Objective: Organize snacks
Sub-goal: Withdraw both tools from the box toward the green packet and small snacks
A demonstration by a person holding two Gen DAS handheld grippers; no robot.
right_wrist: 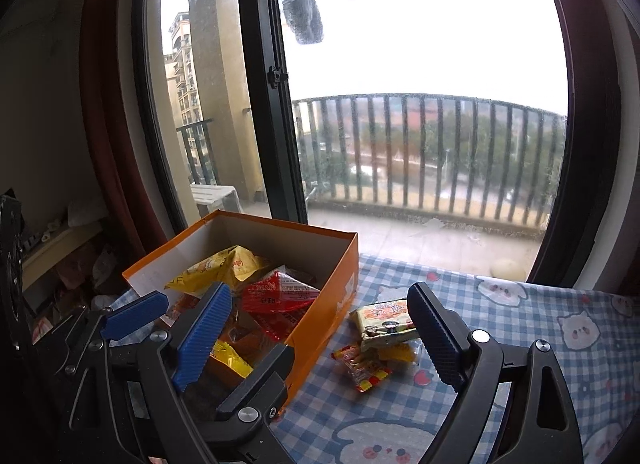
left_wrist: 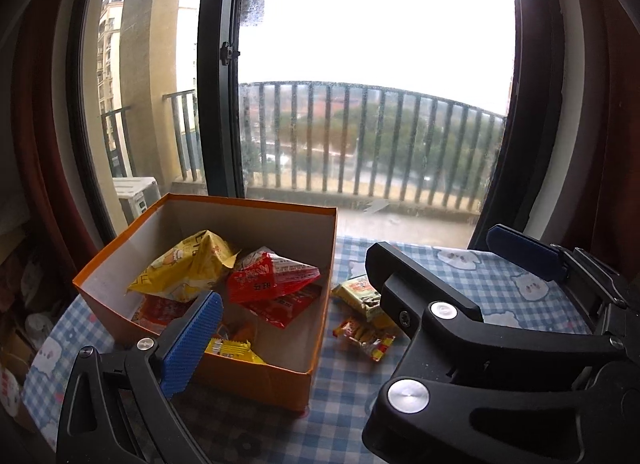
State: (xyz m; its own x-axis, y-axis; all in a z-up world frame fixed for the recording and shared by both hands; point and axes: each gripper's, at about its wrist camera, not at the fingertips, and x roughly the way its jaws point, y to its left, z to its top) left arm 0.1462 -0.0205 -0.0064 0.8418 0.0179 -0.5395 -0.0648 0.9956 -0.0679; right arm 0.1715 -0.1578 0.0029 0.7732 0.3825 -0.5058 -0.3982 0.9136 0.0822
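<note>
Checked tablecloth (right_wrist: 520,344) bears two snack packets (right_wrist: 384,328) between the released, empty right tongs (right_wrist: 320,328).

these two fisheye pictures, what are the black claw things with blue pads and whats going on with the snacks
The claws are hand-held grippers, one in each of a person's hands, each carrying a camera that looks along its own two fingers. In the left camera's view the left gripper frames the scene; in the right camera's view the right gripper does. Both stand open and hold nothing.

On the checked tablecloth sits an open orange box already holding a yellow bag, a red bag and smaller packets. Beside the box, on the cloth, lie two snacks not yet packed: a green-edged packet and a small red and yellow one.
</note>
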